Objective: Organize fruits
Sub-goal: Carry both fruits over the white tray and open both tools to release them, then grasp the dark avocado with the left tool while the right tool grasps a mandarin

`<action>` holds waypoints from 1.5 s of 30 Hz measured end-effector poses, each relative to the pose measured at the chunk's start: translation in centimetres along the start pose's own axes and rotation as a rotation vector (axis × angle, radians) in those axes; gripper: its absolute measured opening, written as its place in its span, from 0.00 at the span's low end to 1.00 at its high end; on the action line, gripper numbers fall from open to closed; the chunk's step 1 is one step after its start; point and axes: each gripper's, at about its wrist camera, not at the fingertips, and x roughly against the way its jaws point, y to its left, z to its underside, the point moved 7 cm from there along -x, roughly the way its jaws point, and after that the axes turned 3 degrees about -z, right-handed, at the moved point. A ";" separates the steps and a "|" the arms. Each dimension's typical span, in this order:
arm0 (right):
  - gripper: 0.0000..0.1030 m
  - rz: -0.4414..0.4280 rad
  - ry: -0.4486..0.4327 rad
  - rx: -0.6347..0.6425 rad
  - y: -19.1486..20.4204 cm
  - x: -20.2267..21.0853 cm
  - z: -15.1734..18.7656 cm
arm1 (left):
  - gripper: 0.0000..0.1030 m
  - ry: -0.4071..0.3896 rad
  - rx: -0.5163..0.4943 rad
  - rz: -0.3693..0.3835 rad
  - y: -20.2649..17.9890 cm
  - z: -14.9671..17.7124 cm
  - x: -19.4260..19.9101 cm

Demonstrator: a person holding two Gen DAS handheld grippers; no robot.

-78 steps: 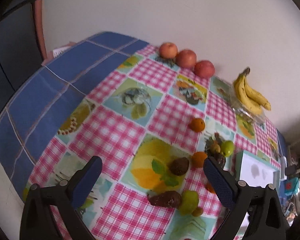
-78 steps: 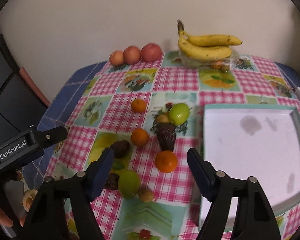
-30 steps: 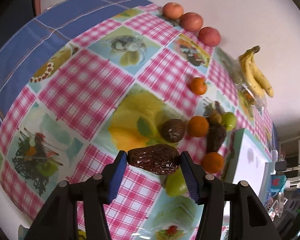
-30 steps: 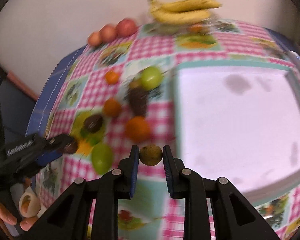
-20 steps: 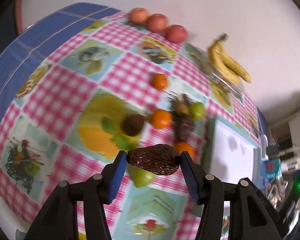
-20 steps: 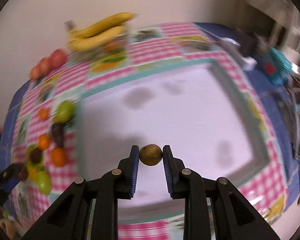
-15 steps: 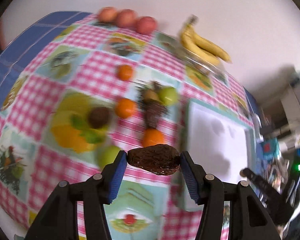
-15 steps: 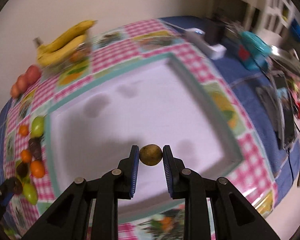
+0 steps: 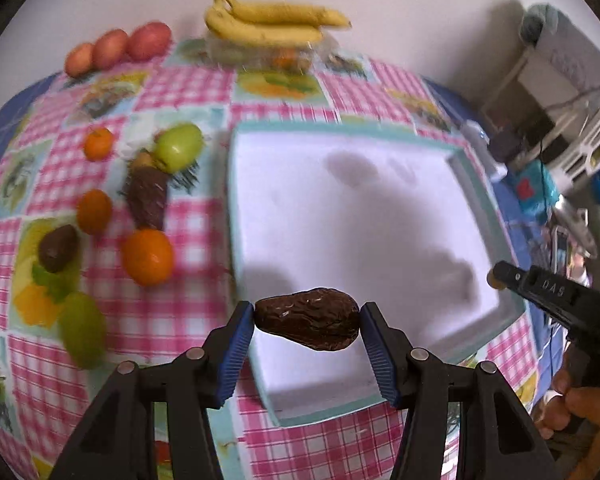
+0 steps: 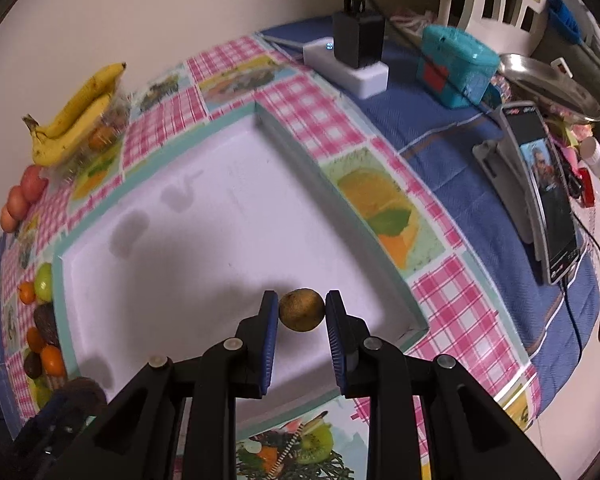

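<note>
Left gripper (image 9: 307,322) clamps a wrinkled dark-brown avocado (image 9: 308,323) over the shallow white teal-rimmed tray (image 9: 476,204), while right gripper (image 10: 301,311) pinches a small round brownish-yellow fruit (image 10: 301,309) above that tray.

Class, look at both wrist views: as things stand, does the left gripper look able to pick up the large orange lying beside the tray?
Probably not yet. The left gripper is already shut on a dark wrinkled fruit, so its jaws are occupied. The large orange lies uncovered on the cloth left of the tray; nothing blocks it otherwise.
</note>
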 end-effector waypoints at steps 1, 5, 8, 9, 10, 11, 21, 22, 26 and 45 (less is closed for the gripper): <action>0.24 0.006 0.013 0.001 -0.1 -0.4 0.2 | 0.56 0.018 0.004 0.005 -0.2 0.3 -0.5; 0.24 0.018 0.040 0.005 -0.2 -1.3 0.8 | 0.56 0.045 -0.043 -0.033 -1.2 1.0 -1.8; 0.24 0.027 0.039 0.013 -0.1 -1.2 0.9 | 0.56 0.047 -0.099 -0.055 -2.2 1.4 -2.1; 0.24 0.026 0.039 0.011 -0.1 -1.2 0.9 | 0.56 0.046 -0.106 -0.057 -2.3 1.4 -2.1; 0.24 0.023 0.040 0.007 -0.1 -1.2 0.9 | 0.56 0.046 -0.109 -0.055 -2.3 1.3 -2.1; 0.24 0.020 0.040 0.002 -0.1 -1.1 0.8 | 0.57 0.047 -0.108 -0.051 -2.4 1.3 -2.2; 0.59 0.021 0.005 0.038 1.0 -0.2 0.2 | 0.77 0.041 -0.052 0.005 -1.4 0.5 -0.5; 0.64 0.021 -0.004 0.048 1.3 0.1 0.2 | 0.80 0.037 -0.046 0.005 -1.1 0.4 -0.1; 0.83 0.004 -0.052 0.082 2.2 1.0 0.0 | 0.98 0.006 0.009 -0.011 0.7 -0.5 1.4; 0.96 -0.149 -0.108 0.295 13.7 2.2 2.8 | 1.00 -0.167 0.586 -0.354 21.8 -0.9 8.6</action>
